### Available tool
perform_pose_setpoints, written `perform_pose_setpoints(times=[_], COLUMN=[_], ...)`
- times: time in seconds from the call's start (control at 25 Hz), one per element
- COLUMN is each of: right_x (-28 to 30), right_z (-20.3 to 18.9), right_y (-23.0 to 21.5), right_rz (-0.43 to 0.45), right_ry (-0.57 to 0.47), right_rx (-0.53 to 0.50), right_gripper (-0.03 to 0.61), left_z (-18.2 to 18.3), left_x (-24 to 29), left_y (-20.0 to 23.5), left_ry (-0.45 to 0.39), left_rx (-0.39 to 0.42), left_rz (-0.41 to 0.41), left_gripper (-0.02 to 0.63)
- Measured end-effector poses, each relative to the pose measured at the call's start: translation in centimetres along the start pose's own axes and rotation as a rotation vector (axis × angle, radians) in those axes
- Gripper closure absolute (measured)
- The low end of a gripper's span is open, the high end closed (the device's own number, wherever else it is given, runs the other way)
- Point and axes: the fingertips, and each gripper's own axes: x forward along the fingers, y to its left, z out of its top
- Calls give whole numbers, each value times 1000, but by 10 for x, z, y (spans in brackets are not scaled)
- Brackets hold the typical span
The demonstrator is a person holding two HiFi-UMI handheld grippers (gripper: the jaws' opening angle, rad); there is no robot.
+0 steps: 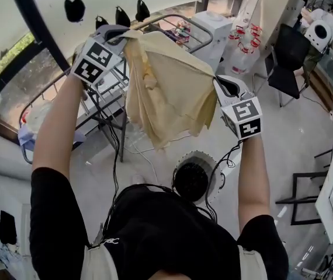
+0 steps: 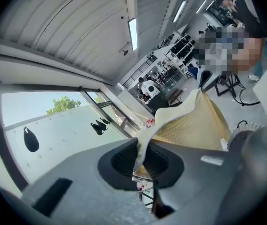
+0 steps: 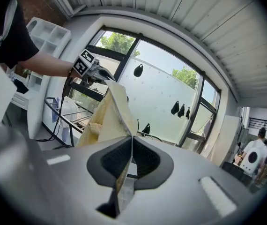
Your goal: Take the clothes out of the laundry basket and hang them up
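A pale yellow garment hangs stretched between my two raised grippers, in front of the metal drying rack. My left gripper is shut on its upper left edge; in the left gripper view the cloth runs out from between the closed jaws. My right gripper is shut on the garment's right edge, lower than the left. In the right gripper view the yellow cloth rises from the shut jaws toward the left gripper. The round laundry basket stands on the floor below.
Another light cloth hangs at the rack's left end. Cables trail down from the grippers. A black chair and a white machine stand to the right, and a large window lies behind the rack.
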Motion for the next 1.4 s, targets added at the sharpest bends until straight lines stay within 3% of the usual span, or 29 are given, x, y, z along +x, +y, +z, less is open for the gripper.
perform_pose_setpoints(times=[0.2,0.52,0.68,0.92,1.2,1.4], right_x=[39,148,218,321,411,453], right_z=[43,116,152,208,240,242], right_y=[24,52,45,33,43,56], right_rz=[74,154,152,151,192,251], right_ry=[-52,-103,-124,-151,-178,-188], right_rx=[-49,-156,-181,-202,-201,-209], right_gripper=[554,554,554,554,554,554], left_z=[-9,-33,-63,-116,-173,-199], left_x=[6,39,72,116,132,128], left_y=[48,118,168,264,384,419], left_ry=[16,-45,-83,-69,-67,-26], left_rx=[14,63,73,82,17,53], left_rz=[70,125,106,117,290,341], left_gripper=[604,604,604,603,604,604])
